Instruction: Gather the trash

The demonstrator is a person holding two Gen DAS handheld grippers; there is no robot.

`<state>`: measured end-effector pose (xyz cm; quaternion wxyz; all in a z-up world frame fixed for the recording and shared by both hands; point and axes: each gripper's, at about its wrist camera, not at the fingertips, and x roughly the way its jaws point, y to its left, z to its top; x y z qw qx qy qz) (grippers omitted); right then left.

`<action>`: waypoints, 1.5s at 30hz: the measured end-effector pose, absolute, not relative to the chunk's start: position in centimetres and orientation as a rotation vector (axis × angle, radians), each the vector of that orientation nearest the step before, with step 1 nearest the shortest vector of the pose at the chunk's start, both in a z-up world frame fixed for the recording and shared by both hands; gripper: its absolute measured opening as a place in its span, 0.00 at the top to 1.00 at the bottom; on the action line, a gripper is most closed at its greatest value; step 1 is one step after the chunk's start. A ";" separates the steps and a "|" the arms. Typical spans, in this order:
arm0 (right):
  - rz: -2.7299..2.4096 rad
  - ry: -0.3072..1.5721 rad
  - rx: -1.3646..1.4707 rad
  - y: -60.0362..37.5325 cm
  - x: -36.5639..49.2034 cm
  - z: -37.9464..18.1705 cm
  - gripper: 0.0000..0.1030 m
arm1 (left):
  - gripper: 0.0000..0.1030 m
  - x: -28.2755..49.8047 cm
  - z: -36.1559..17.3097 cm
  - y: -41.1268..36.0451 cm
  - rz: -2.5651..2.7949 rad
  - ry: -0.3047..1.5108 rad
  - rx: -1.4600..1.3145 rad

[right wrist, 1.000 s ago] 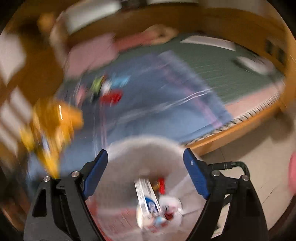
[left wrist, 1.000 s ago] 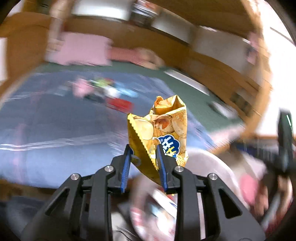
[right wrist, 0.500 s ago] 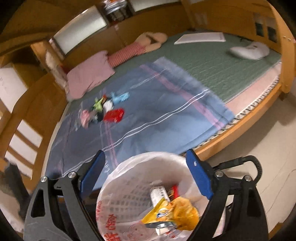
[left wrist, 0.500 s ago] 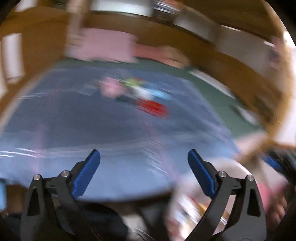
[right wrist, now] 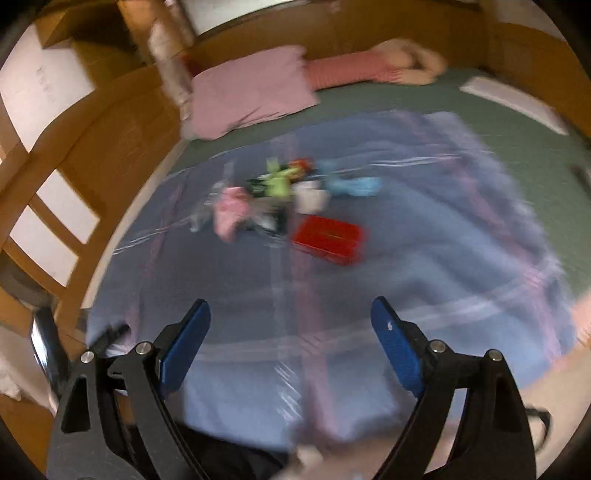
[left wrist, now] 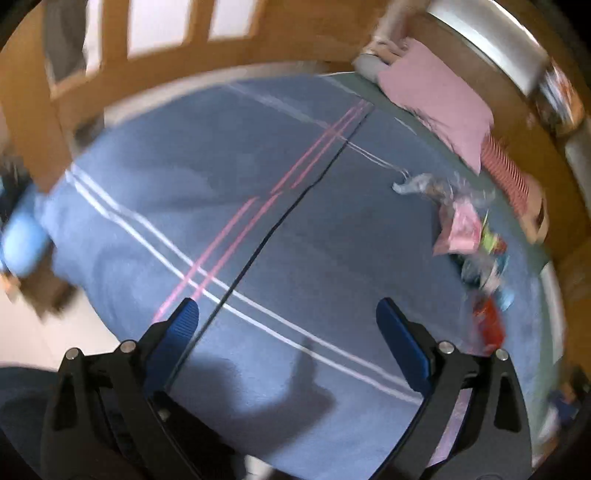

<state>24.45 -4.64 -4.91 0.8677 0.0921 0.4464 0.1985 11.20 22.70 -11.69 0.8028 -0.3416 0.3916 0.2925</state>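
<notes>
Left gripper (left wrist: pixel 286 319) now empty, chip bag gone.

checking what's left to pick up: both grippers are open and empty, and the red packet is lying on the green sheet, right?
Not quite. In the right wrist view the red packet lies on the blue blanket, not the green sheet. Both grippers, left and right, are open and empty.

Warm indoor light, moderately bright. Both views are smeared by motion blur: the trash pile (right wrist: pixel 288 199) and blue blanket (right wrist: pixel 424 258) are streaked in the right wrist view, and the trash pile (left wrist: pixel 476 240) is blurred in the left. Only the near gripper bodies are rendered sharp. A soft dark shadow (left wrist: pixel 266 384) is cast on the blanket (left wrist: pixel 177 184). Heavy fisheye bending and black vignetting are seen at the edges. Pale panels (left wrist: pixel 147 26) look washed out.
</notes>
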 end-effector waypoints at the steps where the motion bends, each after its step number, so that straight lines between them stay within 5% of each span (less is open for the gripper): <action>1: 0.428 0.938 0.200 -3.7 25.5 -5.1 0.16 | 0.06 10.7 -11.9 23.1 0.641 0.827 -0.766; 13: 0.305 0.913 -0.057 13.7 41.4 -10.5 0.16 | 0.05 10.6 -14.9 24.1 0.594 0.857 -0.964; 14: 0.296 0.923 -0.077 14.1 41.7 -11.1 0.20 | 0.05 10.8 -15.1 24.2 0.594 0.861 -0.970; 15: 0.301 0.955 -0.093 14.5 42.0 -12.1 0.39 | 0.05 10.8 -15.1 24.3 0.598 0.860 -0.976; 18: 0.380 0.966 -0.081 14.8 40.9 -12.2 0.61 | 0.05 10.1 -14.9 24.8 0.635 0.813 -0.999; 21: 0.526 0.999 -0.036 14.2 37.8 -11.0 0.79 | 0.05 8.8 -14.4 25.4 0.680 0.745 -1.034; 23: 0.608 1.020 -0.039 13.8 35.3 -10.4 0.82 | 0.05 7.9 -14.2 25.7 0.715 0.704 -1.060; 28: 0.778 1.053 -0.261 14.0 28.1 -10.1 0.80 | 0.05 7.1 -14.4 26.1 0.741 0.690 -1.089; 30: 0.828 1.057 -0.302 13.4 25.5 -9.5 0.55 | 0.05 7.4 -14.4 26.1 0.726 0.704 -1.080; 32: 0.923 1.109 -0.271 12.7 24.1 -9.0 0.46 | 0.05 7.2 -14.3 26.1 0.731 0.693 -1.074; 40: 0.804 0.964 -0.091 6.8 25.2 -4.7 0.35 | 0.05 7.0 -14.8 26.7 0.755 0.712 -1.087; 45: 0.644 1.017 0.008 8.5 30.4 -8.1 0.32 | 0.05 7.5 -15.1 26.4 0.742 0.728 -1.088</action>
